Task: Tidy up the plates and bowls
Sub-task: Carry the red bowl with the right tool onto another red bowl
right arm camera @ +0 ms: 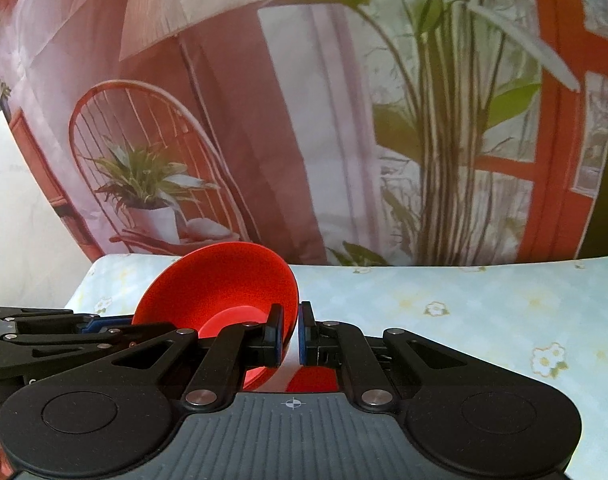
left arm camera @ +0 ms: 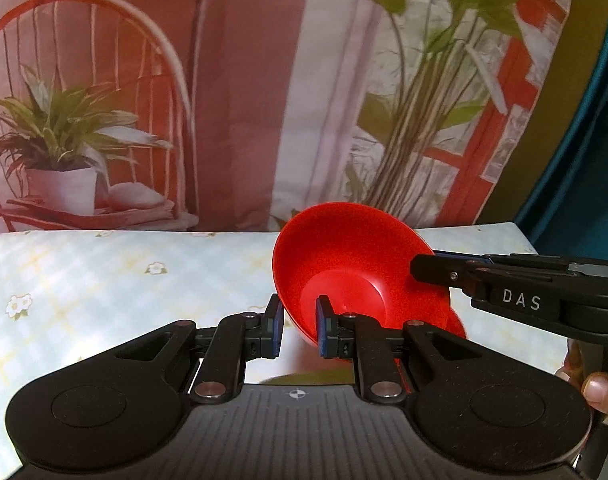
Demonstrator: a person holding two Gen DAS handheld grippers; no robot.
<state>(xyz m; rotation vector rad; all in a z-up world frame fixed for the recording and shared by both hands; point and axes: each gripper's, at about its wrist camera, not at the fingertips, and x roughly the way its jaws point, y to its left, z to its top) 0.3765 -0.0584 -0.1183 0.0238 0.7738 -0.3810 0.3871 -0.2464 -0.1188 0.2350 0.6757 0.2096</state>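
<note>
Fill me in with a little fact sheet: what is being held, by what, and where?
held thing: red bowl, tilted, raised off the table
left gripper: shut on the bowl's near rim
right gripper: shut on the bowl's rim, opposite side
surface: table under a pale flowered cloth
behind: printed backdrop showing a chair and plants
person: only fingers at the edge of the left view
other dishes: none in view

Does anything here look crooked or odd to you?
Yes: the red bowl is tipped steeply on its side above the table, its rim pinched by both the left hand-held gripper and the right hand-held gripper.
</note>
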